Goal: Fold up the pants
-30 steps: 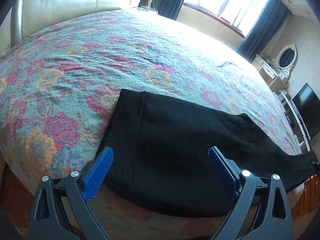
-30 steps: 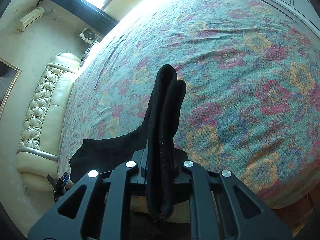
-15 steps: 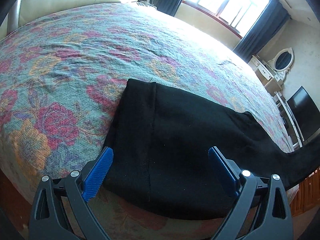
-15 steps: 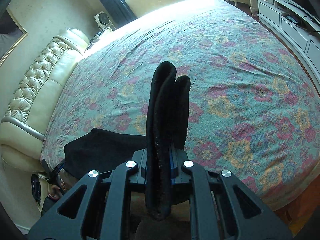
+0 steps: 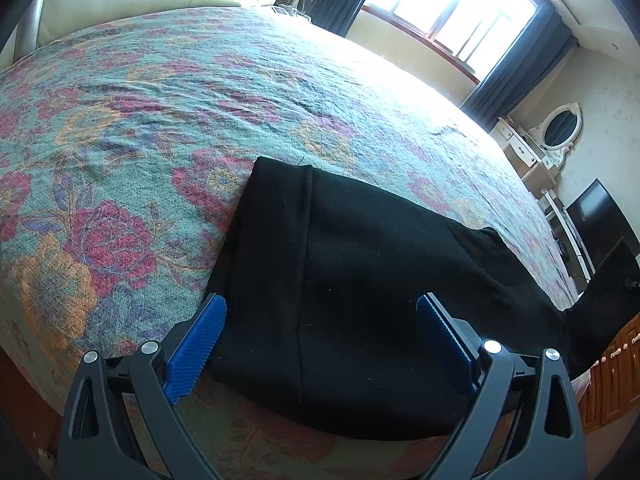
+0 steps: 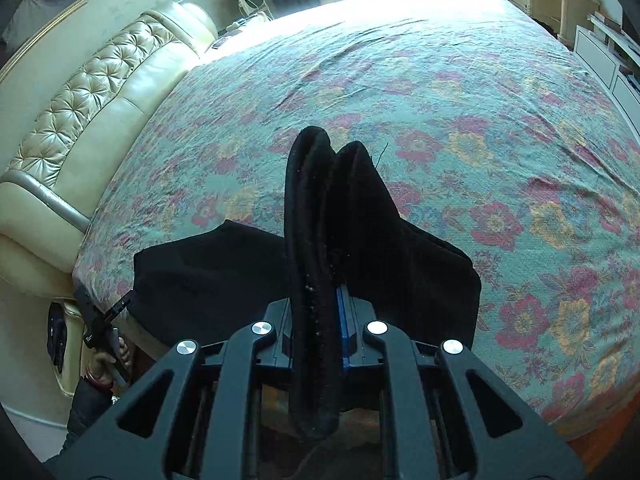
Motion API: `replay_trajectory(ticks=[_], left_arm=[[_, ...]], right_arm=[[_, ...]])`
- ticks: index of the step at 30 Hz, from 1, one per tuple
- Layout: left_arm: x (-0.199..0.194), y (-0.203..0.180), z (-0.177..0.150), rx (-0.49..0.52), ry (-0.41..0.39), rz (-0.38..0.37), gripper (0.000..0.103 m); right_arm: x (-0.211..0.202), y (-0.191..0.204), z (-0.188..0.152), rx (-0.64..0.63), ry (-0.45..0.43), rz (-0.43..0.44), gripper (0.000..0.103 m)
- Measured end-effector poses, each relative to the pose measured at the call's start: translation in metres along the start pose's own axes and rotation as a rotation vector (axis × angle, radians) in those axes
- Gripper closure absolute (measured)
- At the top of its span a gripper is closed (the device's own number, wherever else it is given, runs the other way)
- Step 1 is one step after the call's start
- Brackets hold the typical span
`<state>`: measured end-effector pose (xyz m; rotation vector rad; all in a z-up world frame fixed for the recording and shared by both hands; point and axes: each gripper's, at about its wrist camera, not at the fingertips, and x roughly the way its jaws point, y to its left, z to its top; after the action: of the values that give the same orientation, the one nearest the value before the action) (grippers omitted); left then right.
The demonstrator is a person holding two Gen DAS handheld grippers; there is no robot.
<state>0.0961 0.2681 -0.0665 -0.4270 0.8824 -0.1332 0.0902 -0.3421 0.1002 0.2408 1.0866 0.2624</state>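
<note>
Black pants [image 5: 360, 280] lie on the floral bedspread [image 5: 180, 92] near the bed's front edge. My left gripper [image 5: 320, 340] hovers open just above their wide end, one blue pad on each side of the cloth. The leg end rises off the bed at the far right [image 5: 608, 284]. In the right wrist view my right gripper [image 6: 340, 304] is shut on that bunched leg end [image 6: 316, 220], which stands up between the jaws. The rest of the pants [image 6: 208, 276] spreads below and left of it. The left gripper [image 6: 100, 324] and a hand show at the bed's left edge.
A cream tufted headboard [image 6: 92, 104] borders the bed on the left. A bright window [image 5: 452, 4] with dark curtains lies beyond the bed. A white dresser with an oval mirror [image 5: 560, 132] and a dark TV screen [image 5: 600, 220] stand at the right. Floral cover [image 6: 460, 92] stretches wide beyond the pants.
My right gripper has carried the leg end across the bed toward the rest of the pants while rolling. In the left wrist view the leg end now lifts at the right. The left gripper edged closer.
</note>
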Motion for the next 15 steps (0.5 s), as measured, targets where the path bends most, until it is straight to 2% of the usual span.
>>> replay_trajectory(ticks=[6, 12, 15], left_arm=[[0.003, 0.005, 0.001, -0.015, 0.010, -0.010, 0.008], [0.004, 0.005, -0.001, -0.010, 0.011, -0.016, 0.008], [0.005, 0.006, -0.001, -0.011, 0.011, -0.017, 0.008]], right_arm=[[0.062, 0.036, -0.017, -0.036, 0.064, -0.040, 0.089], [0.124, 0.067, -0.037, -0.124, 0.140, -0.137, 0.089], [0.149, 0.077, -0.047, -0.132, 0.171, -0.139, 0.089]])
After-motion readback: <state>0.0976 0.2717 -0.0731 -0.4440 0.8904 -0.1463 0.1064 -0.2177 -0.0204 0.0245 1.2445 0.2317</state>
